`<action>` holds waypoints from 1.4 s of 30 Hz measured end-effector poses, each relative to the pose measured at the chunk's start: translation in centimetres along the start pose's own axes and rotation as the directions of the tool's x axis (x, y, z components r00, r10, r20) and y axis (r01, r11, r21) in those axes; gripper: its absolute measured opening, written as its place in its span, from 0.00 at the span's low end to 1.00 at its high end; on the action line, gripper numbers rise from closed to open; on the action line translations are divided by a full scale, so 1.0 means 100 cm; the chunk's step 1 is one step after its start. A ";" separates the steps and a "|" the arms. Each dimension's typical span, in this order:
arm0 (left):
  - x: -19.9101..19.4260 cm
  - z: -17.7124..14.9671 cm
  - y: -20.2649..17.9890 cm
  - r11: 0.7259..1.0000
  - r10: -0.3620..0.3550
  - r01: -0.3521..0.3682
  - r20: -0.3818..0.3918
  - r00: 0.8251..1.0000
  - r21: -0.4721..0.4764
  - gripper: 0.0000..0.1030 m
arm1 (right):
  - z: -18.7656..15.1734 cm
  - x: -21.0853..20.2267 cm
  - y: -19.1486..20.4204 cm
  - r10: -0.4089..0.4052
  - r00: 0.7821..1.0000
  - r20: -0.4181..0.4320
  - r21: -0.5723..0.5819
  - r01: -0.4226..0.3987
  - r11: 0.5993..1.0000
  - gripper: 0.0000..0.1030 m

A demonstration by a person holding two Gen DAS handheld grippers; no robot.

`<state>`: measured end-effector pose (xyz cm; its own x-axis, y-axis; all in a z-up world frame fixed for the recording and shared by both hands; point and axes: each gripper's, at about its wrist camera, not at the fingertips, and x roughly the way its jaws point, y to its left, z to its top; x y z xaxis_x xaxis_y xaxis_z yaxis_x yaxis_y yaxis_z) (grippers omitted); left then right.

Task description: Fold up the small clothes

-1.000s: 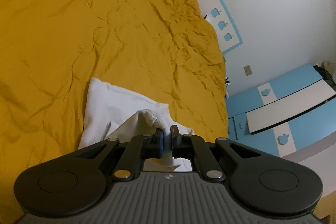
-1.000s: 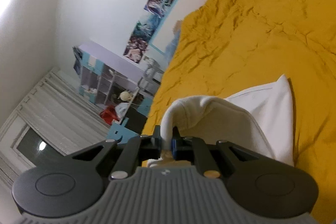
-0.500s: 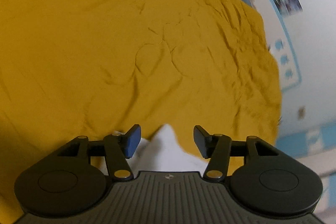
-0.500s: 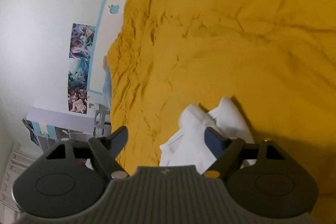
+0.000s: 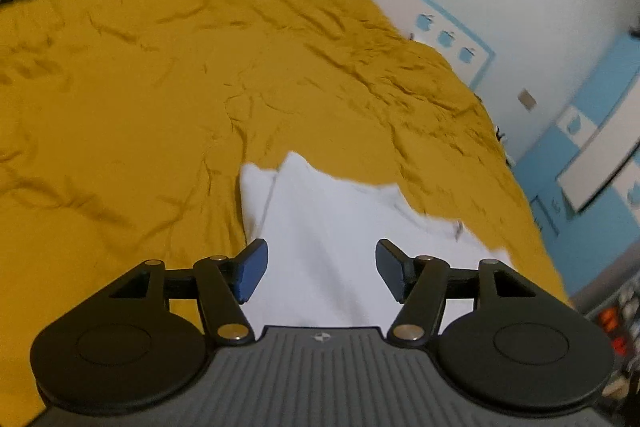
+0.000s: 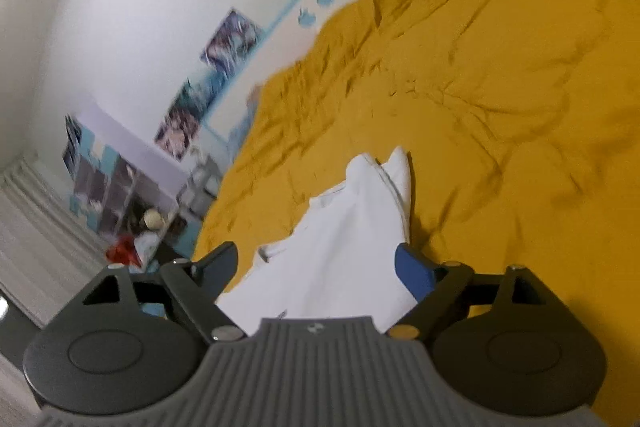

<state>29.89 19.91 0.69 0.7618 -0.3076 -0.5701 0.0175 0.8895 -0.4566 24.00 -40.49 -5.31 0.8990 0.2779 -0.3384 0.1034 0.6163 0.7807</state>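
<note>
since both claws hang released, l gripper [image 5: 318, 269] & r gripper [image 6: 316, 265], w/ the white garment [image 5: 340, 227] flat on the yellow bedspread [image 5: 140, 99] betw them, its long axis runs near-to-far, neither nearer.

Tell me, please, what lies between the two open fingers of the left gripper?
Only the white garment, lying on the yellow bedspread; the left gripper holds nothing. The left wrist view shows this.

Both wrist views over white garment [image 5: 340, 227]
</note>
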 end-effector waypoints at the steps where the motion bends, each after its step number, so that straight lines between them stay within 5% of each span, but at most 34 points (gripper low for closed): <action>1: -0.009 -0.009 -0.004 1.000 0.009 -0.009 0.005 1.000 0.003 0.70 | -0.011 -0.002 -0.002 0.006 1.000 -0.020 0.042 -0.006 0.999 0.79; 6: -0.018 -0.058 -0.004 0.992 -0.030 0.027 -0.017 0.999 -0.122 0.70 | -0.057 0.006 -0.008 0.057 0.988 -0.147 0.207 -0.026 0.978 0.72; 10: 0.003 -0.089 0.014 0.977 -0.104 0.097 -0.029 0.994 -0.191 0.71 | -0.094 0.017 -0.008 0.016 0.994 -0.104 0.253 0.011 0.967 0.66; 13: 0.034 -0.084 0.019 0.972 -0.065 0.052 -0.047 0.997 -0.228 0.70 | -0.096 0.035 -0.014 -0.015 0.989 -0.148 0.259 0.053 0.964 0.63; 19: 0.078 -0.067 0.029 0.948 -0.041 0.043 0.012 0.999 -0.316 0.70 | -0.089 0.072 -0.048 0.049 0.993 -0.106 0.391 -0.003 0.920 0.54; 23: 0.108 -0.064 0.044 0.905 -0.035 0.050 0.042 0.998 -0.423 0.58 | -0.084 0.102 -0.048 0.040 0.994 -0.100 0.340 -0.004 0.941 0.48; 24: 0.111 -0.063 0.047 0.895 -0.041 0.059 0.051 0.998 -0.441 0.45 | -0.085 0.106 -0.047 0.032 0.995 -0.094 0.321 0.000 0.947 0.44; 26: 0.112 -0.064 0.052 0.880 -0.051 0.069 0.051 0.997 -0.469 0.29 | -0.083 0.113 -0.048 0.002 0.997 -0.078 0.311 0.022 0.950 0.19; 29: 0.104 -0.065 0.064 0.842 -0.100 0.111 0.050 0.994 -0.527 0.11 | -0.085 0.112 -0.052 -0.004 0.998 -0.059 0.341 0.024 0.940 0.08; 33: 0.083 -0.059 0.068 0.798 -0.146 0.138 0.035 0.989 -0.586 0.08 | -0.082 0.096 -0.044 0.024 0.999 -0.022 0.374 -0.014 0.927 0.05; 37: 0.058 -0.052 0.070 0.756 -0.169 0.158 0.044 0.985 -0.635 0.04 | -0.077 0.067 -0.036 0.077 0.997 0.018 0.493 -0.076 0.867 0.01; 42: 0.042 -0.049 0.067 0.788 -0.143 0.112 -0.002 0.990 -0.605 0.03 | -0.065 0.036 -0.013 0.055 0.998 0.029 0.445 -0.062 0.893 0.01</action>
<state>30.01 22.91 -8.10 0.7501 -0.4321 -0.5006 -0.2923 0.4623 -0.8372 24.30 -35.50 -10.96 0.9154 0.2898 -0.2795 0.2258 0.2051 0.9523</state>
